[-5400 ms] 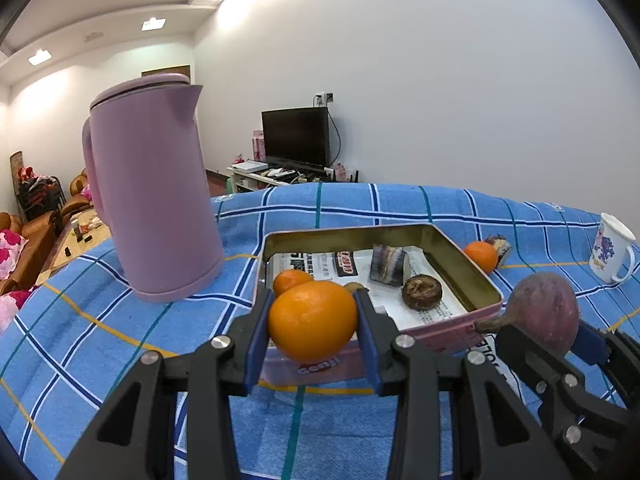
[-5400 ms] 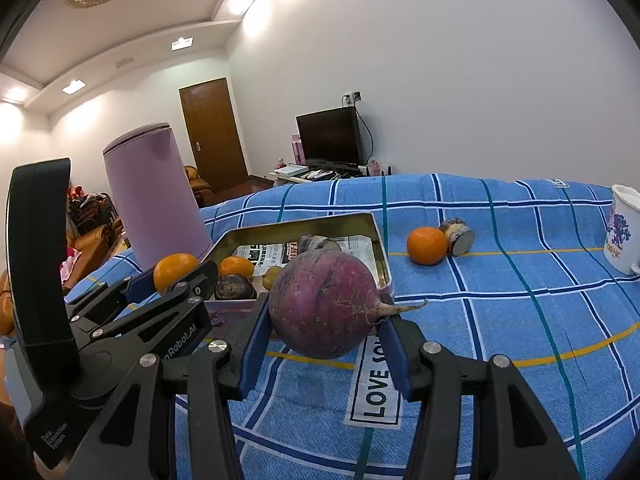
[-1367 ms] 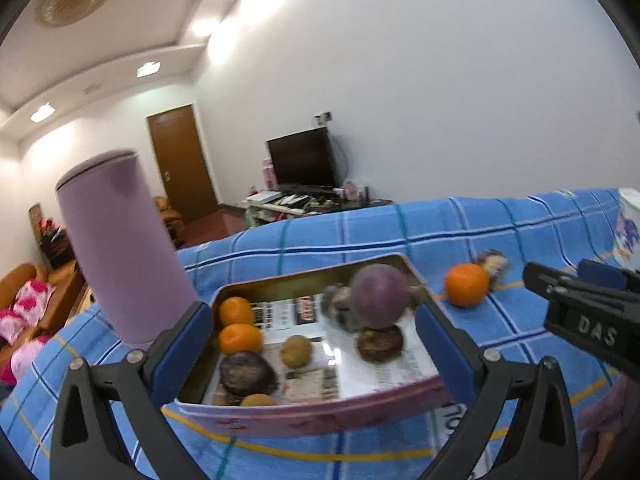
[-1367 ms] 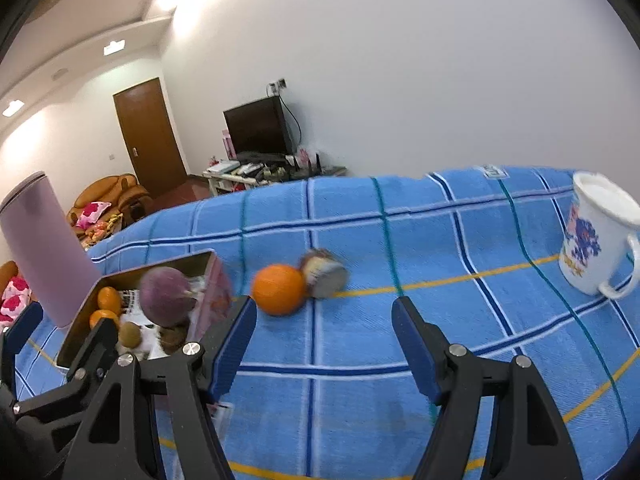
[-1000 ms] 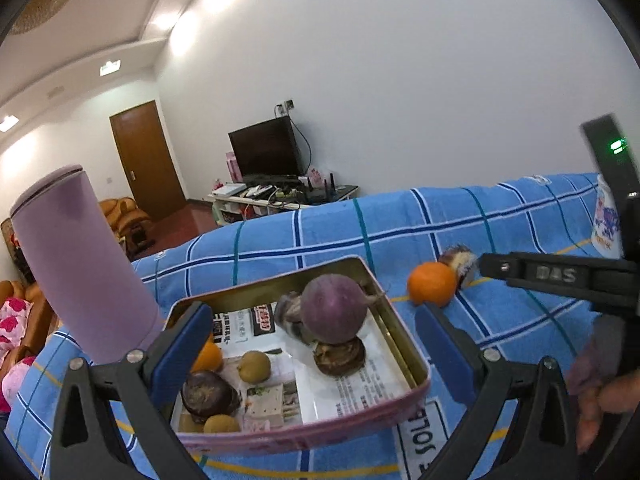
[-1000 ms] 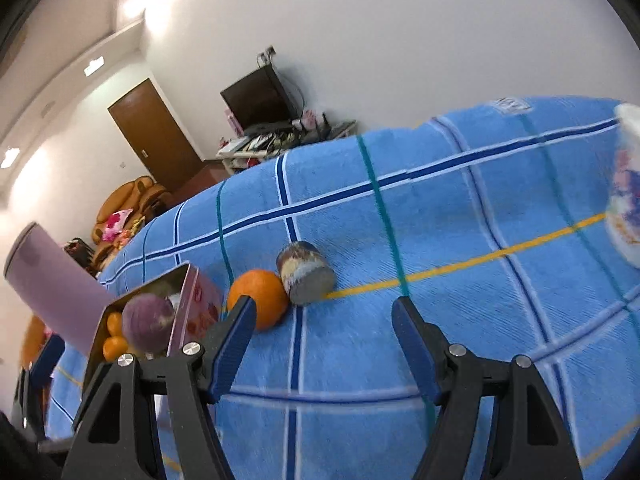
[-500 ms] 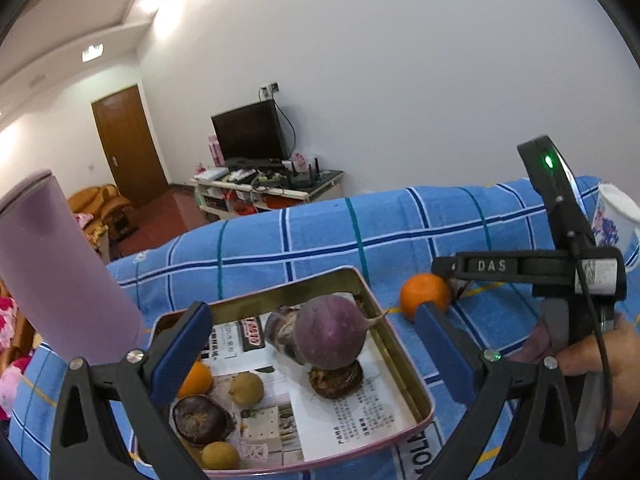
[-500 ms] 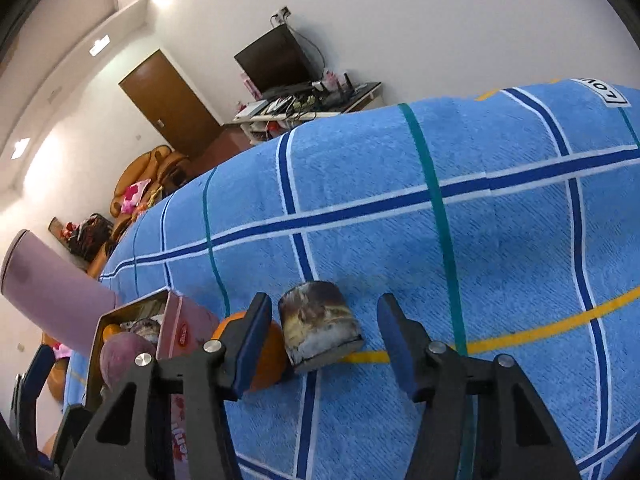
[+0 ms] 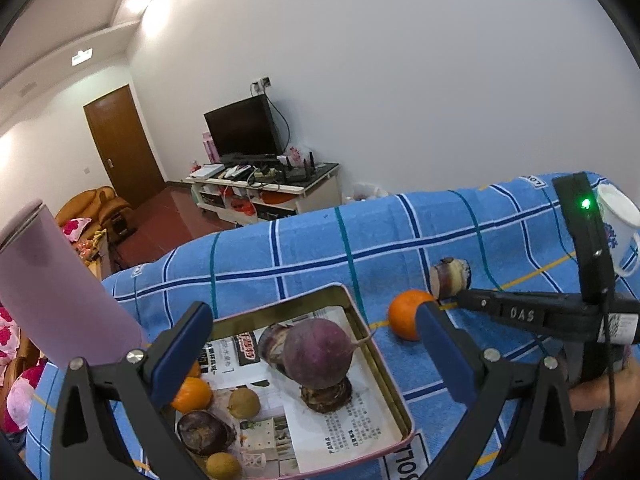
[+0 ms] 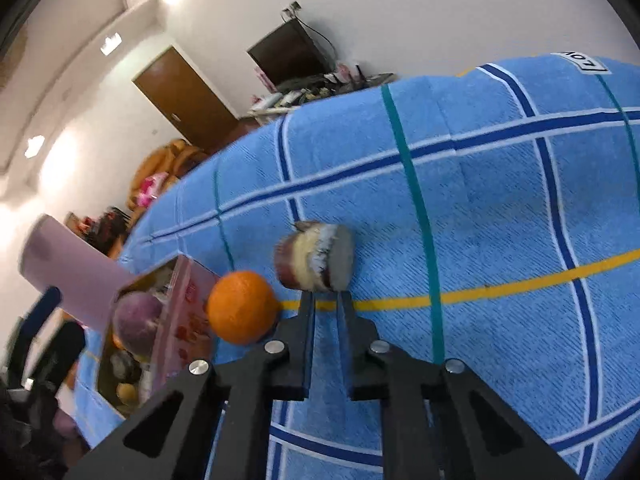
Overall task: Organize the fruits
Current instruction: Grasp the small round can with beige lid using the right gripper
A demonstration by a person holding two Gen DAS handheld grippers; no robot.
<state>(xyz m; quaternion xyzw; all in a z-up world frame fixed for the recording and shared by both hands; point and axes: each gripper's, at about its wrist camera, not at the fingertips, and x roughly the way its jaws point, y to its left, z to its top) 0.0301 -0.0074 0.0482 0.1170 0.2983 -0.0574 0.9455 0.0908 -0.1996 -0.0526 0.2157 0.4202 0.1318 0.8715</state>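
orange (image 10: 242, 307) just left of nearly closed right tongs (image 10: 326, 300); left tongs (image 9: 312, 344) spread wide over tin (image 9: 394, 392)

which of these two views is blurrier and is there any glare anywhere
Right wrist view is blurrier: motion smear on the pink kettle and tin at the left edge; the orange is fairly sharp. Left wrist view is crisp, with ceiling-light glare on the upper wall and a green LED flaring on the right gripper. Both show fisheye bending.

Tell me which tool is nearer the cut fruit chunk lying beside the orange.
Right. The right tool has its tips right at the chunk; the left tool hangs open over the tin, well short of it.
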